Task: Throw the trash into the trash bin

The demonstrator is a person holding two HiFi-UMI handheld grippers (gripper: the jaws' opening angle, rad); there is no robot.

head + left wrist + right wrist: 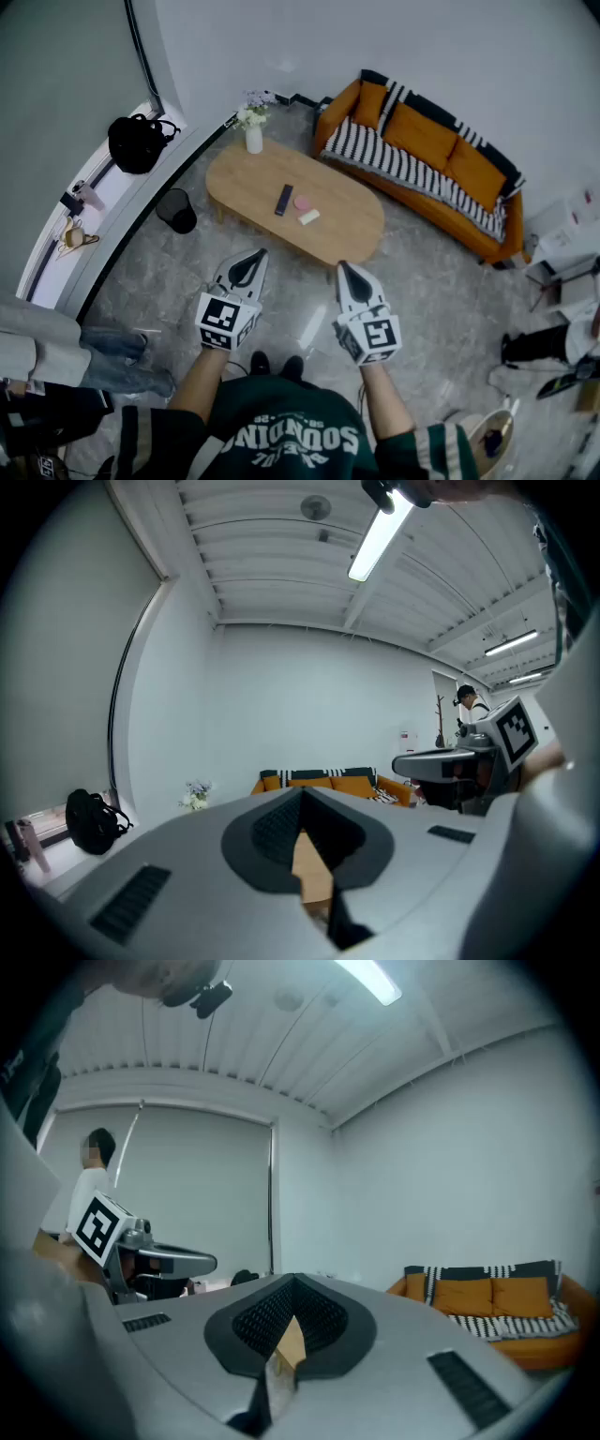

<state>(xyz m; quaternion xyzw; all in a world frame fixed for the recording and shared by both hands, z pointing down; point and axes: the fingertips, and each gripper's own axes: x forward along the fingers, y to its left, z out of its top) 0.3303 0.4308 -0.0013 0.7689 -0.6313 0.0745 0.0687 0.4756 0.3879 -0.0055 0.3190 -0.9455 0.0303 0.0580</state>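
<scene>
An oval wooden table [347, 225] stands mid-floor, with a white vase of flowers [254, 141] at its far left end and a dark slim remote [283, 199] lying near its middle. Just beyond the table's far long side sits an orange sofa [427, 141] draped with a black-and-white striped blanket [394, 167]. Left of the table, a black backpack [137, 142] rests on a pale window ledge [112, 202].

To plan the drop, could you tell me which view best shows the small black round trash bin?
The head view: the black round trash bin stands whole beside the oval wooden table. Neither gripper view shows it.
</scene>
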